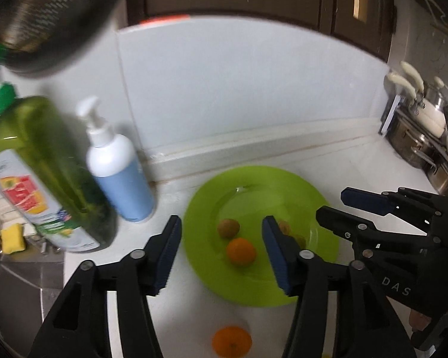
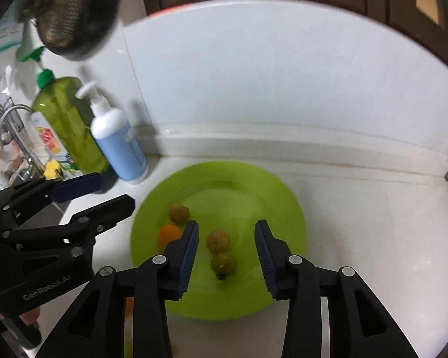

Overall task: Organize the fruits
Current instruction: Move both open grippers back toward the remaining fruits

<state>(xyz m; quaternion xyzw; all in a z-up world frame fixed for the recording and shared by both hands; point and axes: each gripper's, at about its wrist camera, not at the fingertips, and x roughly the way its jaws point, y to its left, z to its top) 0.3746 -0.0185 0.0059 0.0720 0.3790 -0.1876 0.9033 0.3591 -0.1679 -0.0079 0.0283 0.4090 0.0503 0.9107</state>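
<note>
A lime green plate (image 1: 254, 185) (image 2: 254, 185) lies on the white counter. On it are an orange mandarin (image 1: 241, 251) (image 2: 168, 234) and three greenish-brown fruits (image 2: 218, 240) (image 2: 223, 263) (image 2: 179, 213); one shows in the left wrist view (image 1: 228, 228). Another orange fruit (image 1: 231, 341) lies on the counter in front of the plate. My left gripper (image 1: 221, 253) is open and empty above the plate's near left part. My right gripper (image 2: 227, 256) is open and empty above two greenish fruits. Each gripper shows in the other's view (image 1: 334, 205) (image 2: 110, 191).
A green dish soap bottle (image 1: 44, 173) (image 2: 68, 122) and a white-and-blue pump bottle (image 1: 116, 167) (image 2: 119, 143) stand left of the plate by the wall. A sink with a yellow sponge (image 1: 12, 237) is at far left. Steel pots (image 1: 418, 137) stand at far right.
</note>
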